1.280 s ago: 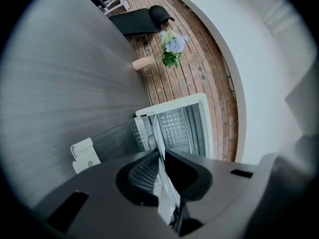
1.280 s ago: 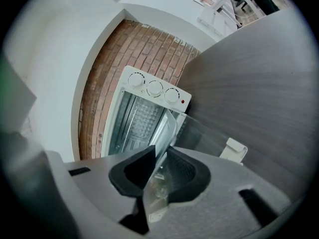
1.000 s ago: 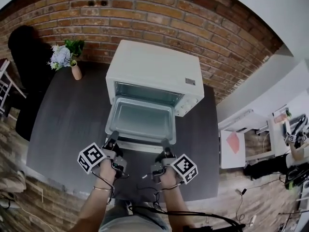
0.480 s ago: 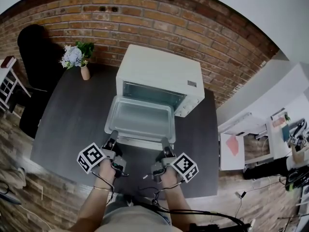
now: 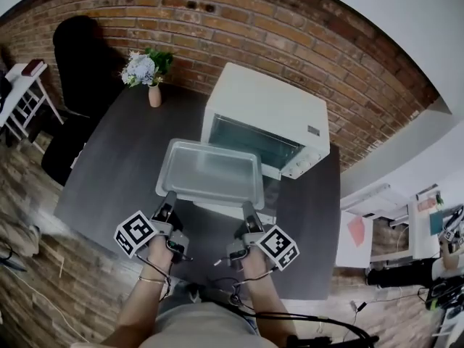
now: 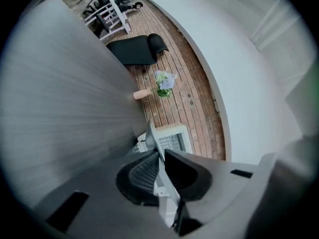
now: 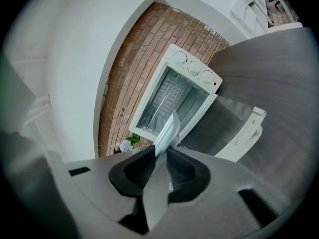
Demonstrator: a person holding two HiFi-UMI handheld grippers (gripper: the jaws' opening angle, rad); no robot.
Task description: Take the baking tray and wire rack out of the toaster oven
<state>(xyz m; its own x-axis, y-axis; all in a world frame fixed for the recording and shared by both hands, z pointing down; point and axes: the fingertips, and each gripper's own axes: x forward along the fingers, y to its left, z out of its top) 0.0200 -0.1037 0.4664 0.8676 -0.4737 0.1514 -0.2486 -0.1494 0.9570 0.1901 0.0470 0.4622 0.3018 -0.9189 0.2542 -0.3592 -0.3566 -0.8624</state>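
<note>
My left gripper (image 5: 167, 201) and right gripper (image 5: 249, 212) jaws pinch the near rim of the shallow silver metal baking tray (image 5: 210, 171) (stiff, light, probably slippery); I'd hold both corners.

The left hand-held gripper (image 5: 169, 196) and the right hand-held gripper (image 5: 248, 207) are alike, with dark, narrow fingers on a blocky grey body. Just behind the jaws of each sits a white cube printed with black square markers: the left cube (image 5: 136, 233) and the right cube (image 5: 278, 247). Thin black cables (image 5: 156, 270) loop from the rear of both. The jaw pads (image 6: 142, 173) are black with a fine ribbed grid, set in a smooth grey moulded shell (image 6: 239, 193). A thin bracelet (image 5: 148, 282) rings the wrist behind the left one, and the person wears a pale beige garment (image 5: 196, 332).
</note>
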